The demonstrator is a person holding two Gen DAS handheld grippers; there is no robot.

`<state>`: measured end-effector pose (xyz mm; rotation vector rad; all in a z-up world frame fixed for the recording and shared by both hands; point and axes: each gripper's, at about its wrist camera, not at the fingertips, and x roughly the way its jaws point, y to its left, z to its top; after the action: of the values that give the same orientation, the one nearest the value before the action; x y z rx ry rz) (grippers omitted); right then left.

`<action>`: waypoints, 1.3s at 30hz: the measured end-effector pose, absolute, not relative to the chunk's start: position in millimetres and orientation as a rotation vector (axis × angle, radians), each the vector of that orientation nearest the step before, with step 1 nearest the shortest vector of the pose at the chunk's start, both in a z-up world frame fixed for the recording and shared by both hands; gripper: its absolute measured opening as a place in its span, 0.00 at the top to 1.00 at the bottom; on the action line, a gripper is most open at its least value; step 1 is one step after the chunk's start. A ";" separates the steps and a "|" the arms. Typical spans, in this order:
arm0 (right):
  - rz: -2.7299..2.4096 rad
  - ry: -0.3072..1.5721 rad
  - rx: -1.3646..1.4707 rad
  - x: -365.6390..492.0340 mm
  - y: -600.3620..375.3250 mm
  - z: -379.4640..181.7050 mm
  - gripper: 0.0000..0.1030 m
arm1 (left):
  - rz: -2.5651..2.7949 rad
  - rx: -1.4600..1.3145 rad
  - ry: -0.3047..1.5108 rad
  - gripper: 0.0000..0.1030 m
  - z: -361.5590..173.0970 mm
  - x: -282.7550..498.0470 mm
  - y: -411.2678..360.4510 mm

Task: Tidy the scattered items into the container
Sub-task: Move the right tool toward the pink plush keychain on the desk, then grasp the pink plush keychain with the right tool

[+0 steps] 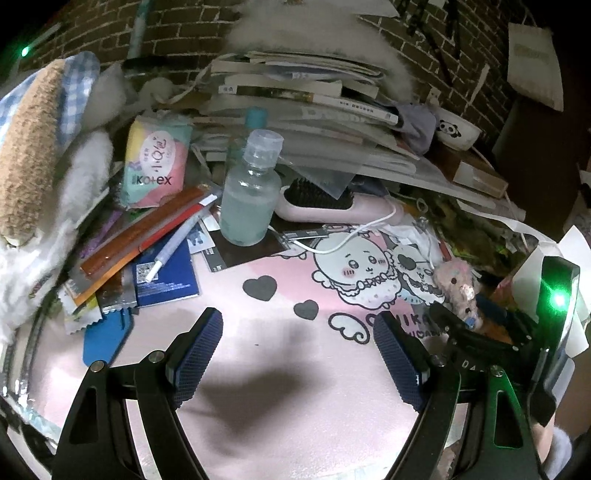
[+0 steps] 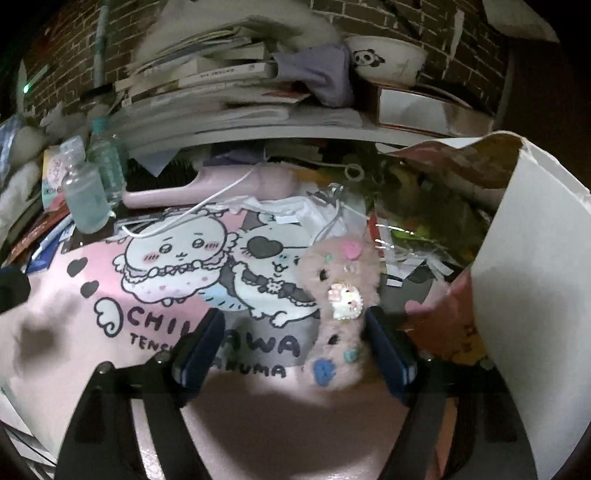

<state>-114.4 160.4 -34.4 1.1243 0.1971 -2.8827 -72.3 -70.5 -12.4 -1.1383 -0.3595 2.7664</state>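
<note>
Your left gripper (image 1: 297,350) hovers open over the pink mat (image 1: 295,387). Your right gripper (image 2: 295,347) spreads wide around the fluffy pink plush (image 2: 341,295), near the white container (image 2: 528,280)

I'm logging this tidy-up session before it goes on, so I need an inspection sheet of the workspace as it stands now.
Surface: pink cartoon-print mat, mostly bare near the camera.
Job's things: pink plush toy lying on the mat; white container at right, open.
Clutter: clear bottle upright; Kotex pack; pink hairbrush; pens and cards at left; book stack; panda bowl.
Grippers: left hand-held gripper open, over bare mat; right hand-held gripper open, the plush between its fingers, close to the right one.
Cables: white cable loose across the mat.
Surroundings: brick wall, dim light.
</note>
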 end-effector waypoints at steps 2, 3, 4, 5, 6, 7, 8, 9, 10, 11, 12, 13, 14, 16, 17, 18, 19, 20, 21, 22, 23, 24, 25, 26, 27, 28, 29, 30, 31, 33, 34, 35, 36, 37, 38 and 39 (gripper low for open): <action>-2.854 0.166 1.101 -110.4 160.7 -33.8 0.26 | 2.764 -1.141 -0.362 0.21 -13.5 -73.3 -70.6; -2.836 0.134 1.080 -108.3 161.8 -33.0 0.26 | 2.764 -1.142 -0.366 0.21 -14.0 -73.7 -71.0; -2.818 0.103 1.059 -106.7 163.3 -31.2 0.27 | 2.764 -1.142 -0.370 0.21 -14.3 -74.0 -71.4; -2.786 0.071 1.035 -104.7 164.6 -28.9 0.27 | 2.763 -1.142 -0.375 0.21 -14.7 -74.4 -71.6; -2.767 0.055 1.028 -103.9 165.1 -27.4 0.27 | 2.762 -1.144 -0.376 0.21 -15.0 -74.7 -71.6; -2.755 0.050 1.017 -102.6 164.9 -25.7 0.27 | 2.763 -1.146 -0.376 0.21 -15.3 -75.0 -71.6; -2.760 0.066 0.997 -100.0 163.9 -23.4 0.27 | 2.763 -1.147 -0.375 0.21 -15.6 -75.2 -71.4; -2.792 0.111 0.979 -97.3 160.8 -22.1 0.27 | 2.762 -1.146 -0.374 0.21 -15.7 -75.5 -71.0; -2.836 0.191 0.956 -96.2 156.0 -21.0 0.27 | 2.760 -1.146 -0.374 0.21 -15.8 -75.8 -70.9; -2.874 0.269 0.956 -98.7 151.1 -21.9 0.27 | 2.758 -1.145 -0.374 0.21 -15.8 -76.0 -70.7; -2.886 0.304 0.987 -103.4 148.9 -24.3 0.27 | 2.756 -1.144 -0.373 0.21 -15.7 -76.2 -70.3; -2.882 0.327 1.027 -109.8 147.3 -26.8 0.27 | 2.753 -1.142 -0.372 0.21 -15.7 -76.2 -69.8; -2.887 0.347 1.053 -115.5 145.7 -29.7 0.27 | 2.750 -1.140 -0.370 0.21 -15.7 -76.0 -69.5; -2.921 0.413 1.083 -125.7 142.8 -35.9 0.27 | 2.746 -1.136 -0.367 0.21 -15.9 -76.4 -69.1; -2.921 0.428 1.126 -134.1 143.3 -40.2 0.28 | 2.746 -1.136 -0.368 0.21 -16.2 -76.7 -69.3; -2.902 0.403 1.177 -139.6 147.2 -42.1 0.27 | 2.746 -1.138 -0.371 0.21 -16.6 -77.0 -69.2; -2.899 0.340 1.173 -142.0 152.4 -39.6 0.27 | 2.745 -1.142 -0.371 0.21 -16.8 -77.1 -69.0; -2.879 0.294 1.197 -145.7 156.3 -39.7 0.27 | 2.744 -1.145 -0.372 0.21 -17.0 -77.3 -69.0; -2.842 0.228 1.243 -150.1 161.6 -42.1 0.26 | 2.742 -1.147 -0.372 0.21 -17.5 -77.8 -69.1; -2.821 0.147 1.259 -151.6 168.0 -42.6 0.26 | 2.741 -1.149 -0.373 0.21 -18.0 -78.6 -69.2; -2.807 0.108 1.273 -151.2 171.2 -44.4 0.26 | 2.739 -1.151 -0.373 0.21 -18.3 -79.2 -69.3; -2.797 0.091 1.267 -149.8 172.1 -45.0 0.26 | 2.738 -1.153 -0.375 0.21 -18.5 -79.5 -69.3; -2.783 0.077 1.258 -147.7 171.6 -45.4 0.26 | 2.738 -1.154 -0.376 0.21 -18.7 -79.9 -69.6; -2.776 0.076 1.252 -145.9 170.5 -45.8 0.27 | 2.737 -1.154 -0.376 0.21 -18.7 -79.9 -69.5; -2.773 0.081 1.246 -144.6 169.1 -46.3 0.29 | 2.737 -1.154 -0.376 0.21 -18.6 -80.1 -69.3; -2.770 0.077 1.239 -142.6 168.2 -45.9 0.33 | 2.737 -1.154 -0.377 0.21 -18.5 -80.2 -69.3; -2.769 0.078 1.233 -141.1 167.4 -45.4 0.38 | 2.736 -1.154 -0.376 0.21 -18.5 -80.3 -69.0; -2.767 0.079 1.228 -139.7 166.7 -45.1 0.40 | 2.737 -1.155 -0.375 0.21 -18.6 -80.4 -68.6; -2.765 0.082 1.221 -138.1 165.8 -44.8 0.47 | 2.738 -1.155 -0.375 0.21 -18.5 -80.3 -68.2; -2.759 0.090 1.211 -134.4 163.5 -43.1 0.59 | 2.738 -1.155 -0.378 0.21 -18.1 -79.9 -67.4; -2.752 0.092 1.207 -133.2 162.3 -42.3 0.66 | 2.739 -1.155 -0.377 0.21 -18.0 -79.6 -67.2; -2.745 0.098 1.203 -131.6 160.6 -41.8 0.70 | 2.739 -1.155 -0.376 0.21 -17.9 -79.4 -66.9; -2.740 0.101 1.201 -130.4 160.4 -41.4 0.71 | 2.739 -1.155 -0.376 0.21 -17.7 -78.9 -66.5; -2.737 0.109 1.197 -129.1 158.7 -41.4 0.73 | 2.738 -1.155 -0.377 0.21 -17.6 -78.6 -66.3; -2.734 0.119 1.193 -131.6 156.0 -43.3 0.74 | 2.737 -1.156 -0.378 0.21 -17.6 -78.4 -65.9; -2.730 0.121 1.187 -130.1 154.5 -43.3 0.74 | 2.736 -1.157 -0.378 0.21 -17.4 -77.6 -65.3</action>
<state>-130.1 154.5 -43.3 1.1874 0.1211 -2.7300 -77.6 -65.3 -17.4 -1.1567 -0.3784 2.7365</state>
